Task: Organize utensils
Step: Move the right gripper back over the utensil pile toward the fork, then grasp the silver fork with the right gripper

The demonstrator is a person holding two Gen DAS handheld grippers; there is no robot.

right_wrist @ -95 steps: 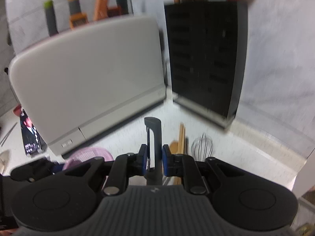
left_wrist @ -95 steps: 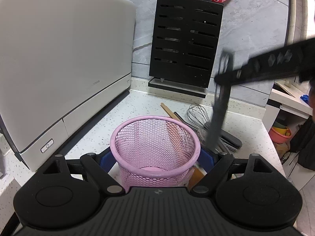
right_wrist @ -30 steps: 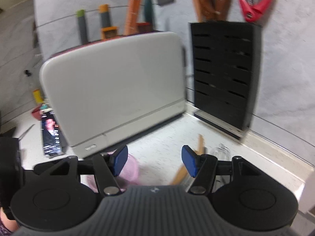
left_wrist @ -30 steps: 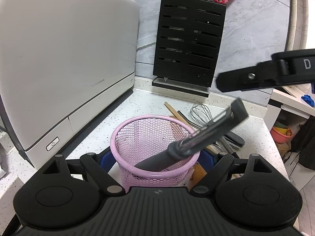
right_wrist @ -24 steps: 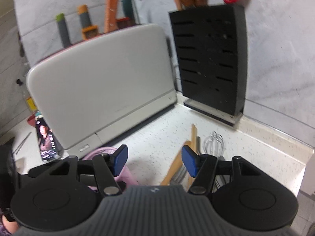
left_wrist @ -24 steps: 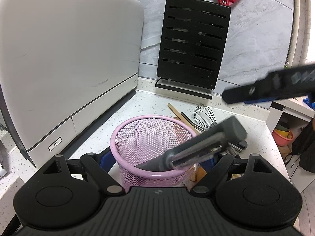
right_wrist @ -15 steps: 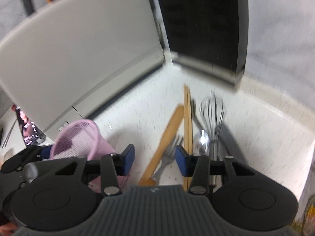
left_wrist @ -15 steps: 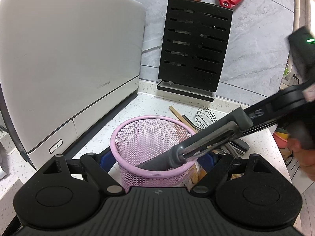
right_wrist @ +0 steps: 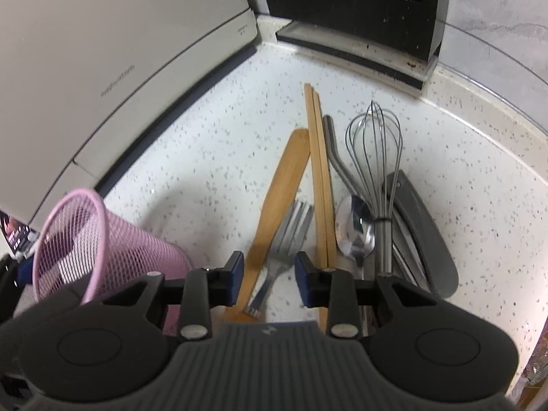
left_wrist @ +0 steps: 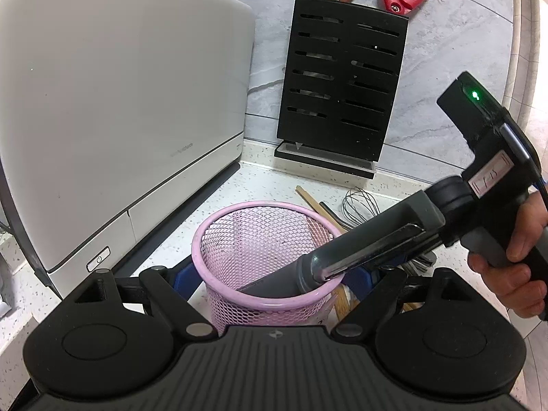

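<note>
Both handheld grippers share one build: a ribbed dark grey housing at the bottom of each wrist view, flanked by two round black discs, with black angular linkage arms joined by silver pins. The left gripper [left_wrist: 270, 279] and the right gripper [right_wrist: 269, 272] each carry blue pads on their fingers [right_wrist: 235, 271]. Seen from the left wrist view, the right unit has a black box with a green light, a white label and a grey handle, gripped by the person's right hand [left_wrist: 513, 263].

Grey marble wall [left_wrist: 445, 51], white speckled countertop [right_wrist: 212, 157]
</note>
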